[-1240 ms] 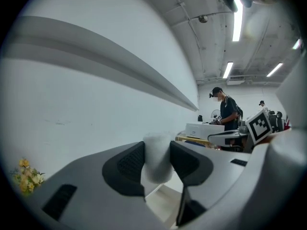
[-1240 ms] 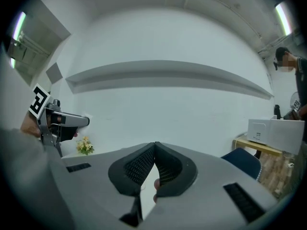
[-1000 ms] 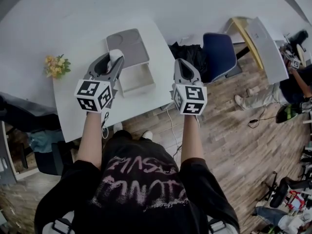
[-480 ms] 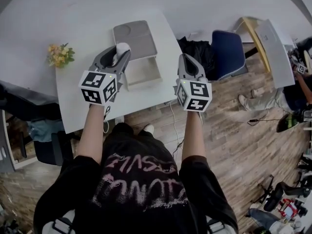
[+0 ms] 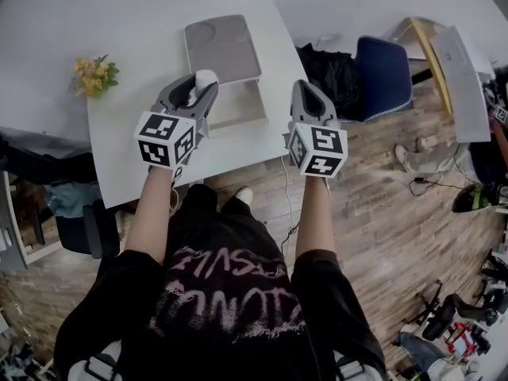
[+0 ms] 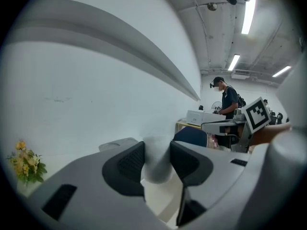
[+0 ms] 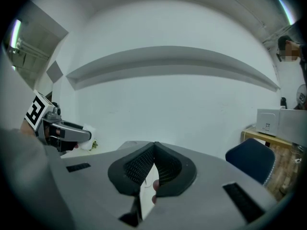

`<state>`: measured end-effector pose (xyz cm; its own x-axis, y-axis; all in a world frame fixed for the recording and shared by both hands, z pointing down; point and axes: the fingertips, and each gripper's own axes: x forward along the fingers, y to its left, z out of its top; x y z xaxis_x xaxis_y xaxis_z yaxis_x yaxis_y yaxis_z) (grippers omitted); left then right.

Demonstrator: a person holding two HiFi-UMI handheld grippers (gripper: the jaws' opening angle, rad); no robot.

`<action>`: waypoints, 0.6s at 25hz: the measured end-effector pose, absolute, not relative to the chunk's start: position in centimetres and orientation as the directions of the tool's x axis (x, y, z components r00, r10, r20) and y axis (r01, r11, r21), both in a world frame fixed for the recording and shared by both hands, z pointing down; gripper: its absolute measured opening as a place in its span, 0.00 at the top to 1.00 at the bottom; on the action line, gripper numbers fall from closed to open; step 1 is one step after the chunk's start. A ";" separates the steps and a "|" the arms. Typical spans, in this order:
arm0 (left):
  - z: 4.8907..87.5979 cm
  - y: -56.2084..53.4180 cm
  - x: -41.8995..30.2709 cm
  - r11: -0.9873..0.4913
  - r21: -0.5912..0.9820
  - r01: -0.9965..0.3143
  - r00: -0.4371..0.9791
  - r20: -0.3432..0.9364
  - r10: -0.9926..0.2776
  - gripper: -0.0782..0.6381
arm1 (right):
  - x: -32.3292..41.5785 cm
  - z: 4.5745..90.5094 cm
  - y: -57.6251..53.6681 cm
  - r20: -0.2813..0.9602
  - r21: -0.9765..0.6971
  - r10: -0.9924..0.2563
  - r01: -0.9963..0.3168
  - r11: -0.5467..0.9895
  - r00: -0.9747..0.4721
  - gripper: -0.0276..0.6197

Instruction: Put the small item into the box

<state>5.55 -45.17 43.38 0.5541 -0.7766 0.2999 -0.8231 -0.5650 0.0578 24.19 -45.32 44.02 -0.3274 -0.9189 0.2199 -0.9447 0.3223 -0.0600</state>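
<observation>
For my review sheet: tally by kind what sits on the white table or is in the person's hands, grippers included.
Grippers: 2 (left gripper, right gripper)
Open box: 1
Small white item: 1, between the left gripper's jaws
Flower bunch: 1
Total: 5

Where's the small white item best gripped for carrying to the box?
Probably across the middle of the white item, coming level from the near side, as the left gripper does: it presses opposite rounded sides and the top pokes clear.
</observation>
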 end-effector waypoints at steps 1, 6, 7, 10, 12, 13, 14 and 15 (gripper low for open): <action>44.1 -45.2 5.6 -0.566 0.064 -0.822 0.555 0.316 -0.770 0.66 | 24.2 44.3 -45.4 0.226 -0.059 -0.917 -0.945 0.323 -0.328 0.94; 47.3 -45.1 6.8 -0.600 0.062 -0.798 0.570 0.404 -0.716 0.66 | 24.7 45.1 -45.7 0.237 -0.055 -0.916 -0.946 0.320 -0.323 0.94; 48.1 -45.1 7.1 -0.608 0.063 -0.792 0.573 0.422 -0.702 0.66 | 24.9 45.3 -45.7 0.240 -0.056 -0.916 -0.947 0.317 -0.321 0.94; 50.4 -45.0 7.8 -0.634 0.063 -0.771 0.580 0.483 -0.656 0.66 | 25.3 46.1 -45.8 0.255 -0.059 -0.915 -0.949 0.310 -0.314 0.94; 51.9 -45.0 8.1 -0.650 0.058 -0.758 0.574 0.533 -0.622 0.66 | 25.6 46.5 -45.8 0.263 -0.062 -0.914 -0.951 0.304 -0.309 0.94; 52.6 -45.0 8.2 -0.657 0.055 -0.752 0.569 0.557 -0.605 0.66 | 25.7 46.7 -45.7 0.267 -0.062 -0.913 -0.951 0.302 -0.307 0.94; 53.2 -45.1 8.4 -0.665 0.054 -0.745 0.566 0.579 -0.587 0.66 | 25.9 46.8 -45.7 0.270 -0.061 -0.913 -0.952 0.301 -0.306 0.94; 53.7 -45.1 8.5 -0.674 0.053 -0.736 0.564 0.599 -0.569 0.66 | 26.0 47.0 -45.7 0.273 -0.060 -0.912 -0.952 0.301 -0.305 0.94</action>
<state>8.55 -45.09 53.69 0.5635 -0.5686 0.5993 -0.7364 -0.6745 0.0526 26.04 -45.75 46.96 -0.3054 -0.9122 0.2731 -0.9518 0.3007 -0.0598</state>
